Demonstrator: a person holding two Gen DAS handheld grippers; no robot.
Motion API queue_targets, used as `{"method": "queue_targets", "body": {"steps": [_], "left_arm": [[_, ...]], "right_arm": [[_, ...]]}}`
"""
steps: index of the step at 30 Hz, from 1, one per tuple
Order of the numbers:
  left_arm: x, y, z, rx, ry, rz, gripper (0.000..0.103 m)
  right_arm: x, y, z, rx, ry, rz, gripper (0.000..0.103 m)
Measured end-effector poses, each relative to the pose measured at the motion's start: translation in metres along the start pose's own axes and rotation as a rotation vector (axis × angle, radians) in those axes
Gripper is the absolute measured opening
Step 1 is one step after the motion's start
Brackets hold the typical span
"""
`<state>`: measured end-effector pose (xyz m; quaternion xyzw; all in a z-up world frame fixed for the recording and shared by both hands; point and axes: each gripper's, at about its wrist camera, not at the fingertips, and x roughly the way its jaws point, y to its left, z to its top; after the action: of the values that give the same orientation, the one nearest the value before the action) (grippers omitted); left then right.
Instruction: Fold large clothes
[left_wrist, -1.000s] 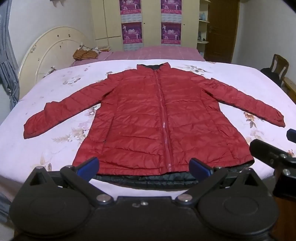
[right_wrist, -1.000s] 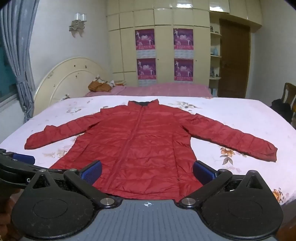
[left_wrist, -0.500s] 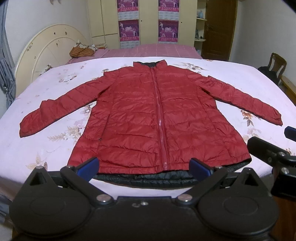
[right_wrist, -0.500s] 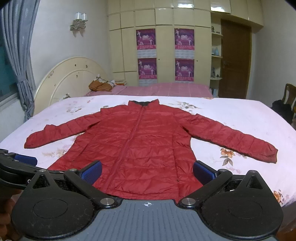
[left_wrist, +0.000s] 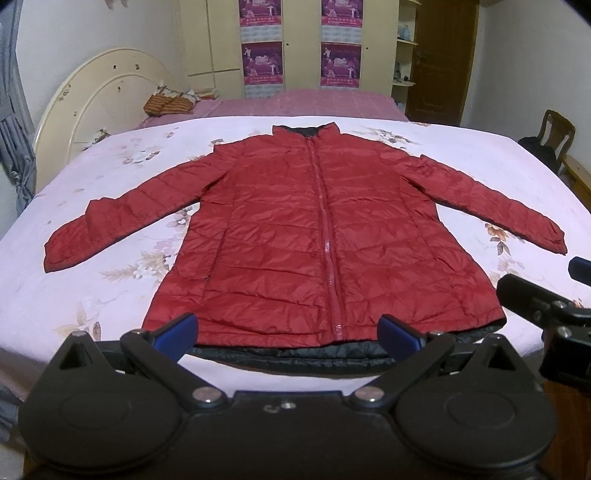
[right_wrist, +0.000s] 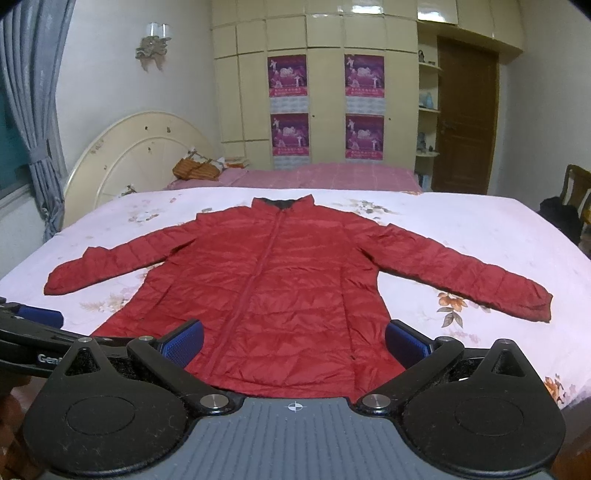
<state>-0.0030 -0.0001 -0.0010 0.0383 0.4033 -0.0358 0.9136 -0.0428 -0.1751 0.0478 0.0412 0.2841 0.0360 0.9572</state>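
Compared with a second ago the left wrist view has tipped slightly, so the red jacket (left_wrist: 317, 236) now sits a little higher in that picture and more of the pale floral bedspread (left_wrist: 110, 280) shows before its hem; the right wrist view is almost unchanged. The left gripper (left_wrist: 288, 332) hangs just short of the hem with its blue-padded fingers (left_wrist: 177, 330) spread wide and nothing between them, and the right gripper (right_wrist: 295, 341) is likewise spread wide and empty over the near edge of the bed. The jacket lies flat and face up in the middle of the bedspread, zipped shut, collar pointing away from the cameras, both sleeves stretched out to the sides and angled toward the near edge. Its quilted shell is lightly wrinkled, and a strip of dark lining (left_wrist: 295, 354) shows below the hem in the left view. In the right wrist view the gripper body covers the jacket's (right_wrist: 266, 295) hem, so the lining cannot be seen there. At the right edge of the left view the other gripper is only partly in frame, and a chair (left_wrist: 557, 133) beyond the bed is cut off.
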Motion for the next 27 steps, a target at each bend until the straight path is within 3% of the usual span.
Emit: {"method": "queue_targets", "body": {"steps": [27], "left_arm": [[-0.003, 0.006, 0.000, -0.010, -0.007, 0.016, 0.103]], "right_arm": [[0.011, -0.012, -0.008, 0.013, 0.016, -0.025, 0.103]]}}
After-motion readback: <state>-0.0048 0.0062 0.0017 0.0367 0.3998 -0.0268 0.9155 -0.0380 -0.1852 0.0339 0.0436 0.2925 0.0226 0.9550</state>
